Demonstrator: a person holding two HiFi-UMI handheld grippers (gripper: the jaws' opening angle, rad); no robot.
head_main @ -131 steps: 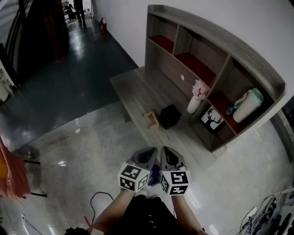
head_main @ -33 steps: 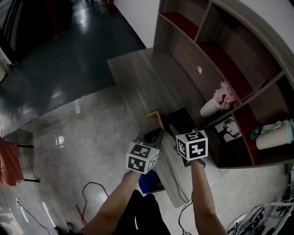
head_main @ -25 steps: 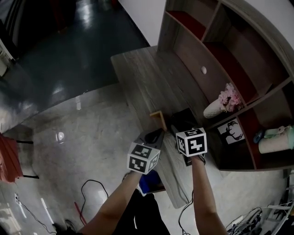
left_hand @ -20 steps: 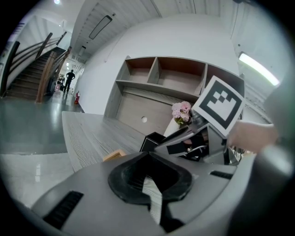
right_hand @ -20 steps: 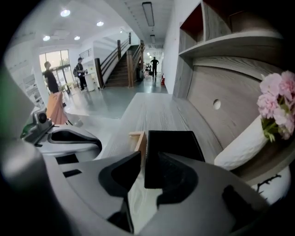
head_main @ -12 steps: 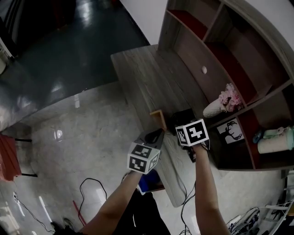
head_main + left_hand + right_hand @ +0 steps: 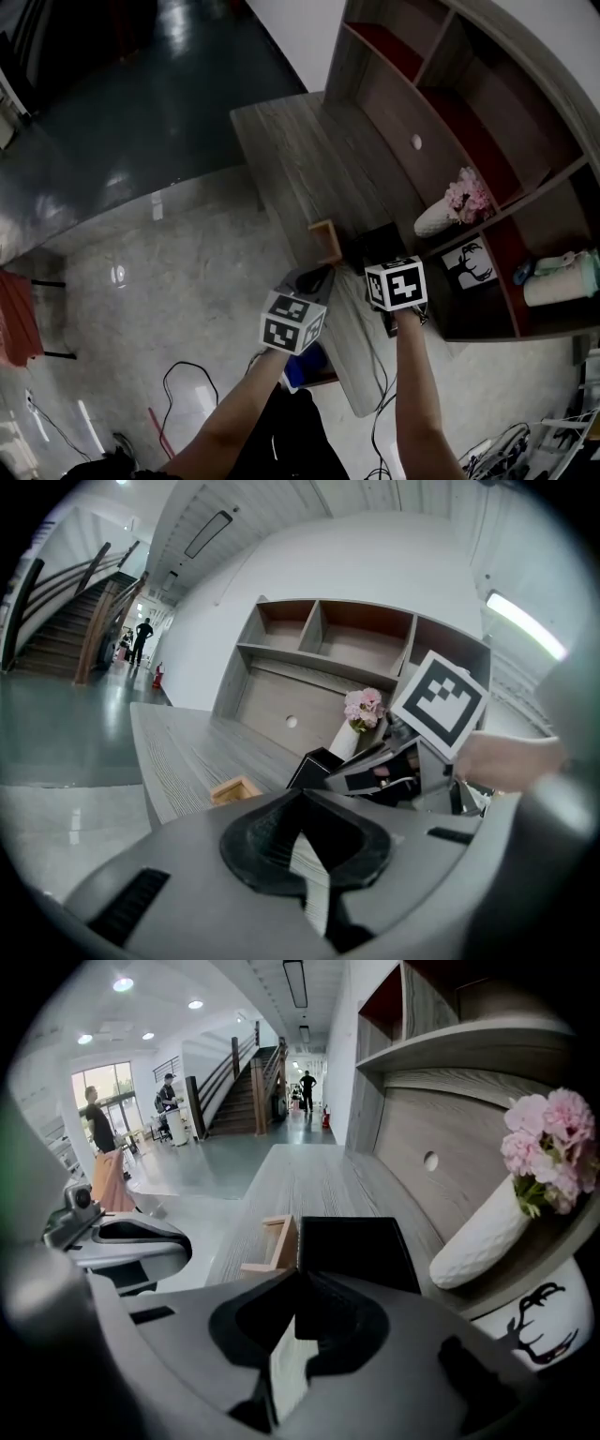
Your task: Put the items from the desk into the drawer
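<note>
Right tool (image 7: pixel 298 1279) just closed, seemingly on the black box (image 7: pixel 356 1246) edge.

On the grey desk (image 7: pixel 291 159) a small wooden box (image 7: pixel 325 242) stands at the edge, and a black box (image 7: pixel 371 244) stands just beside it.

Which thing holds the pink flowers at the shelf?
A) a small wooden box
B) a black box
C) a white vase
C: the pink flowers stick out of the mouth of the white vase, which leans tilted at the shelf.
</note>
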